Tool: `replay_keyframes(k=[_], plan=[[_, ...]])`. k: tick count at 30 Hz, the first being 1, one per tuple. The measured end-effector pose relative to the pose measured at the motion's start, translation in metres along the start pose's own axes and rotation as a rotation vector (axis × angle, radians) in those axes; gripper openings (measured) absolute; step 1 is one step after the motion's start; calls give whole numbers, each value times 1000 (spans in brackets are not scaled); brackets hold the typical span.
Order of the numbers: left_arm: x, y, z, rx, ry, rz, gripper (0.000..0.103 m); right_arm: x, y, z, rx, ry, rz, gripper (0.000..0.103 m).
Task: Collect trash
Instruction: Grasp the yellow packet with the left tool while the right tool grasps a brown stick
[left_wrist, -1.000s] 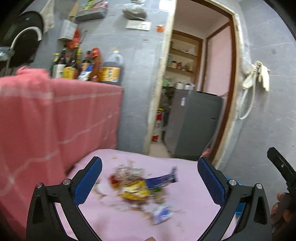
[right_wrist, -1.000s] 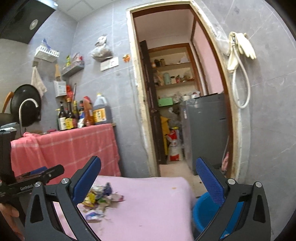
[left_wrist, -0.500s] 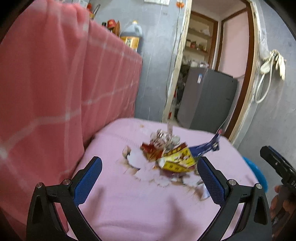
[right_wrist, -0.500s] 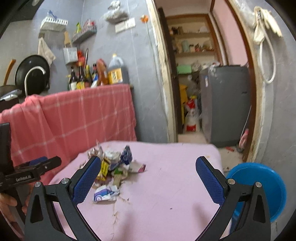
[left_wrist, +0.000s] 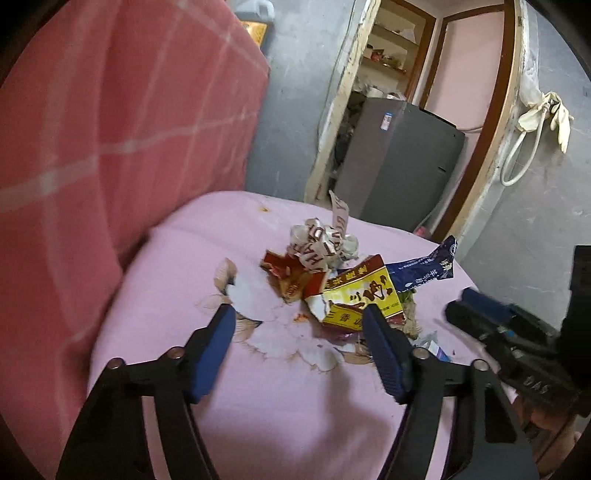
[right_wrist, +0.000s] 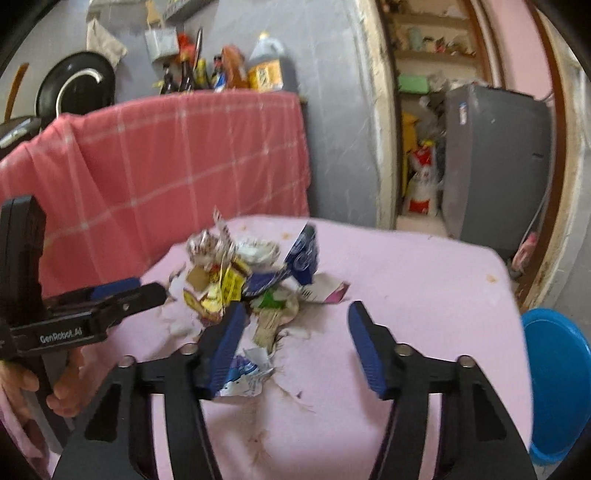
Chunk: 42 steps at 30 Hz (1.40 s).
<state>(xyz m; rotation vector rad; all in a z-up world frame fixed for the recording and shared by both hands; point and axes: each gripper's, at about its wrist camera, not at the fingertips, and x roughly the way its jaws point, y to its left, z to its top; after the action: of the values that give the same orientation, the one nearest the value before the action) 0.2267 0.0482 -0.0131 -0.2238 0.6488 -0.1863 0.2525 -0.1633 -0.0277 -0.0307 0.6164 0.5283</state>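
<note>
A pile of trash (left_wrist: 332, 280) lies on the pink-covered table (left_wrist: 280, 413): crumpled paper, a yellow and red wrapper (left_wrist: 360, 295), a dark blue wrapper (left_wrist: 424, 271), white scraps. My left gripper (left_wrist: 299, 328) is open and empty, its fingers just short of the pile's near edge. In the right wrist view the same pile (right_wrist: 251, 280) sits ahead and to the left. My right gripper (right_wrist: 295, 325) is open and empty, its left finger over a torn white and blue wrapper (right_wrist: 247, 373).
A red checked cloth (right_wrist: 166, 166) hangs over the counter behind the table, with bottles (right_wrist: 221, 74) on top. A blue basin (right_wrist: 557, 384) sits on the floor at the table's right. A doorway with a grey cabinet (right_wrist: 495, 162) is beyond.
Both grippers have dropped and moved in toward the trash pile, which now looks larger and closer. Both jaws have narrowed but stay open.
</note>
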Motion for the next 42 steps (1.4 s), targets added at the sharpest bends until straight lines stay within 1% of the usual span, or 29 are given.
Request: replay_keyframes(k=[2,4,7,10,12,14,16,18,19,21,25,29,32,34,37,38,40,42], plan=[[4,0,2,-5,12,-21,56,8,2,0,-11,35,10,45],[10,0,6,-13,26,-36,47,16,5,-1,-19,71,21,39],[18,5,10,-46,55,-66,41,28,6,-2,-15,116,33,36],[27,8,14,-78,102,-89,40,37,3,-3,3,153,49,35],[32,12,13,-102,136,-108,40,40,1,-3,13,161,56,35],[33,15,10,-113,153,-120,40,42,-1,-2,21,171,63,35],[32,19,11,-120,153,-126,40,43,-3,-2,31,180,72,30],[31,21,12,-126,156,-132,40,45,-4,-1,37,184,83,20],[30,22,12,-126,159,-134,39,45,-5,-1,39,185,87,18],[30,22,14,-127,166,-141,34,46,-5,-1,42,181,90,13],[36,22,17,-143,183,-167,25,41,-6,0,50,160,89,10],[39,21,16,-173,199,-182,24,29,-7,-3,48,132,77,9],[39,15,14,-147,200,-158,23,19,-10,-5,52,108,69,9],[36,9,11,-134,195,-137,22,13,-11,-6,54,95,65,9],[34,6,9,-144,188,-127,18,5,-13,-8,59,69,62,9],[32,6,8,-149,178,-124,17,2,-13,-8,60,59,64,9],[27,5,6,-156,155,-124,13,-5,-13,-8,62,29,74,9],[19,3,5,-154,126,-125,11,-14,-13,-9,62,-10,80,9]])
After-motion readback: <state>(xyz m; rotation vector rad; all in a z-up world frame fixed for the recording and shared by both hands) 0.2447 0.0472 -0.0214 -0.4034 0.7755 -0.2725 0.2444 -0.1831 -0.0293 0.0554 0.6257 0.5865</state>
